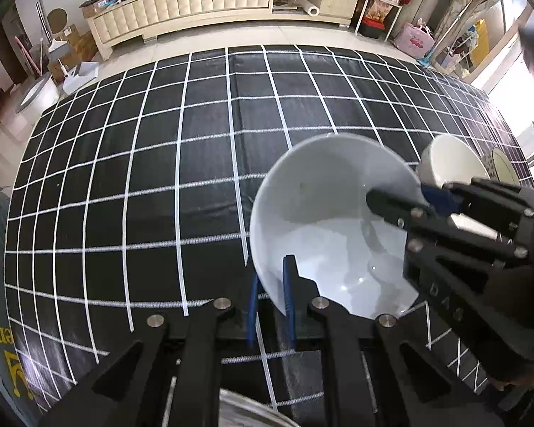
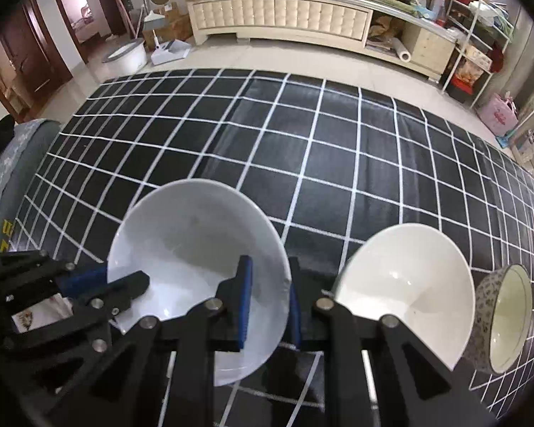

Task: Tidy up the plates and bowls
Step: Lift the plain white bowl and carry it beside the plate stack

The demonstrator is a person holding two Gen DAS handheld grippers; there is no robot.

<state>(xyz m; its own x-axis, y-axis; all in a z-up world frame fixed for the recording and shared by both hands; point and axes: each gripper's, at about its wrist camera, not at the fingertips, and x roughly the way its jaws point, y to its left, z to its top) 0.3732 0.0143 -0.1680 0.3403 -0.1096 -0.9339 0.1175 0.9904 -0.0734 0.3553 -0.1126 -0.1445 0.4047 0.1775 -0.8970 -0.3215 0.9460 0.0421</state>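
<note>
A white bowl is held by both grippers over a black tablecloth with white grid lines. My left gripper is shut on the bowl's near-left rim, with one blue pad inside and one outside. My right gripper is shut on the bowl's right rim; it also shows in the left wrist view. The left gripper shows in the right wrist view. A cream bowl stands to the right. A patterned bowl lies further right, tilted on its side.
The gridded tablecloth stretches far ahead and to the left. A metal rim shows at the bottom edge of the left wrist view. A long cream cabinet and shelves stand beyond the table across the floor.
</note>
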